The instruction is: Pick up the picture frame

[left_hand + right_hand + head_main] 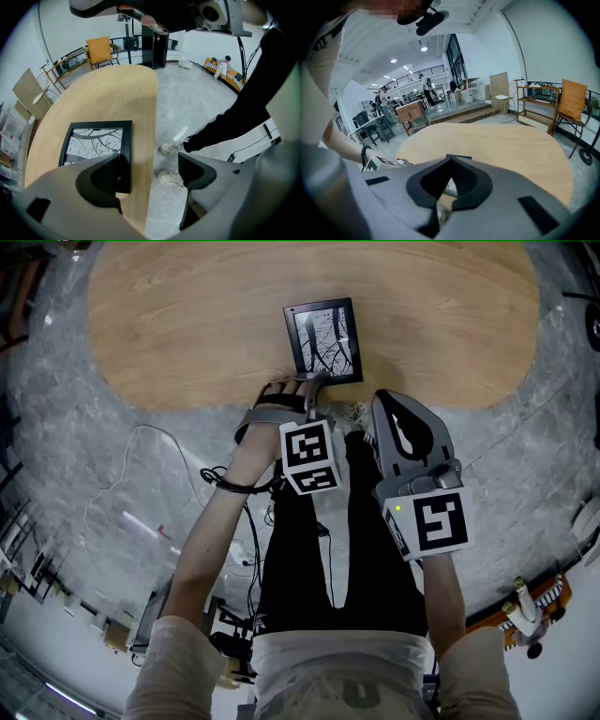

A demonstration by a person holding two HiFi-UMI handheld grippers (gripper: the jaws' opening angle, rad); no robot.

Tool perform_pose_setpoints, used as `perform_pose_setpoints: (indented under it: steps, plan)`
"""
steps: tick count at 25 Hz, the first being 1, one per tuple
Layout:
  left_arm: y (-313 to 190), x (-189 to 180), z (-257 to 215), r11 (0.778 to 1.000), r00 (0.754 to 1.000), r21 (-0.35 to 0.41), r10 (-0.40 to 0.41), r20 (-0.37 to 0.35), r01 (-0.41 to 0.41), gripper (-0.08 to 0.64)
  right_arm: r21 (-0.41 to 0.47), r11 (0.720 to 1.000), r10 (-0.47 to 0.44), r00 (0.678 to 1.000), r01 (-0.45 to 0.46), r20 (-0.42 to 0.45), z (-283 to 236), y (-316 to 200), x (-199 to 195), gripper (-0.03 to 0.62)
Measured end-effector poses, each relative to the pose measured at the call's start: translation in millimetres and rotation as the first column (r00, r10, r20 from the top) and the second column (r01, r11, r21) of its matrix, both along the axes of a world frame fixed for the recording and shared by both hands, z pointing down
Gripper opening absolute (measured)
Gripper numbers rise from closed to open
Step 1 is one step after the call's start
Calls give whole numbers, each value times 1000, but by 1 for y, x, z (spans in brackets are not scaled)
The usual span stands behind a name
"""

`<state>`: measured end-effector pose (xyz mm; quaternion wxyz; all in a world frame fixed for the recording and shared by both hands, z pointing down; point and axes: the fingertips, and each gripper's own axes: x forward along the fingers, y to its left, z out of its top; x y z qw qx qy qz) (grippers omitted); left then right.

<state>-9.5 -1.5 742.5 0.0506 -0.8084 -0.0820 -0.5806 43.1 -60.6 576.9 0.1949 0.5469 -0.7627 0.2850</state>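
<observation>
1. The picture frame [323, 341] lies flat on the wooden table [187, 324], close to its near edge, at 12 o'clock from the person.
2. The left gripper [312, 382] points toward 12 o'clock, and its tips reach the frame's near edge. The left hand [272, 409] wraps its handle, and the left forearm [225, 512] runs in from 7 o'clock.
3. In the left gripper view its jaws are spread. One jaw overlaps the frame's near corner and the other hangs past the table edge over the floor [197, 103]. I cannot tell whether the jaw touches the frame.
4. The right gripper [382, 401] sits at 4 o'clock from the frame, short of the table. Its jaws are pressed together on nothing, and the right forearm [442, 592] comes in from 6 o'clock.
</observation>
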Motion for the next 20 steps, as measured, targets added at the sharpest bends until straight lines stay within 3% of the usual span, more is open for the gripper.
perform_pose_setpoints:
  steps: [3, 6, 9, 20]
  plan:
    - [1, 0, 1, 1000, 1000, 9, -9, 2, 9, 402, 1, 1000, 10, 1000, -10, -4, 1, 1, 2, 5]
    - [-5, 1, 2, 998, 1000, 65, -15, 6, 15, 382, -1, 1000, 30, 1000, -30, 0, 2, 1, 4, 5]
    - [-18, 4, 0, 993, 998, 101, -65, -15, 66, 230, -9, 999, 43, 999, -43, 7, 3, 0, 7, 5]
    - [-16, 7, -4, 994, 998, 90, -61, -7, 61, 230, -13, 999, 40, 999, -40, 18, 2, -7, 14, 4]
